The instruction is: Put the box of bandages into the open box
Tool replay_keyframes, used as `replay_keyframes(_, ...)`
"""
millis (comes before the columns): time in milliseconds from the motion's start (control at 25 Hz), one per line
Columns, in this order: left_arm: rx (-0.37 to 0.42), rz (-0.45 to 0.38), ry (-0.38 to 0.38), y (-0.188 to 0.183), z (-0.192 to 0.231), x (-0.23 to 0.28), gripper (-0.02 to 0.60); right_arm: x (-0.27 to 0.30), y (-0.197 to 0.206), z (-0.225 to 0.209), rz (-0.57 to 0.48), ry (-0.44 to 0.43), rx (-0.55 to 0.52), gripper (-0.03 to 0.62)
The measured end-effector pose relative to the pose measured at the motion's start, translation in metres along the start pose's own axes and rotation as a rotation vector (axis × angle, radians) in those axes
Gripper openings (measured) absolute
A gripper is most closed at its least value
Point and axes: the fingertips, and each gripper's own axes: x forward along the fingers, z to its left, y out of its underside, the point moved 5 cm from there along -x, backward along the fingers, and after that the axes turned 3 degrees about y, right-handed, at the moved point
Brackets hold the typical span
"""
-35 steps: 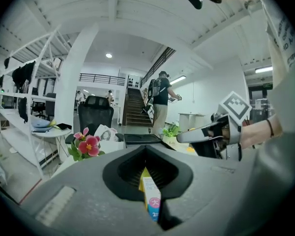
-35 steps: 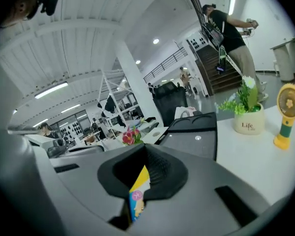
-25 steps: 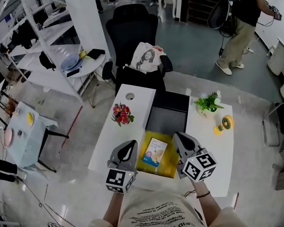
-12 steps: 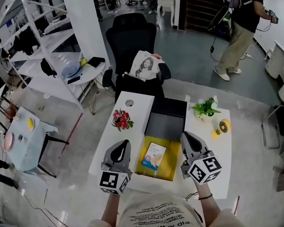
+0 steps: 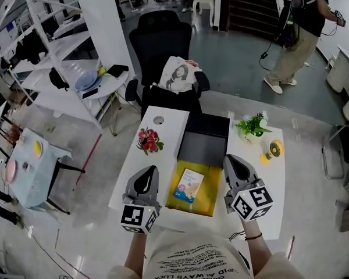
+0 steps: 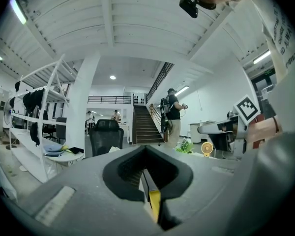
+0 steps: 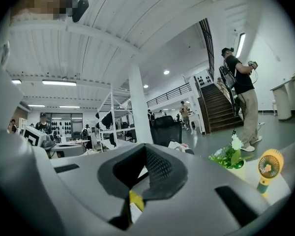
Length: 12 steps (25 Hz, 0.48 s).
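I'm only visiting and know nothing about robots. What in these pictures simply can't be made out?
- Print on the bandage box: too small in the head view.
- Open box: in both gripper views each tool's own grey body hides it; only a yellow sliver shows.
- Standing person: the head is cut off by the head view's top edge.
- Table beneath the left tool and right tool: covered by them.

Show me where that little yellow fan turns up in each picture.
Head view: the yellow fan stands right of centre.
Left gripper view: the fan is small, just right of centre.
Right gripper view: the fan is at lower right.
Shared landmark: the potted plant, just left of it everywhere.
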Motion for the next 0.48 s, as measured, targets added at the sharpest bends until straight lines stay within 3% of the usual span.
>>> replay_keyframes(480, 0.003, 0.028, 0.007, 0.0027, -0.0023, 0.0008, 0.021, -0.0011, 0.0028, -0.005, 0.016, 0.012, 0.014, 0.003)
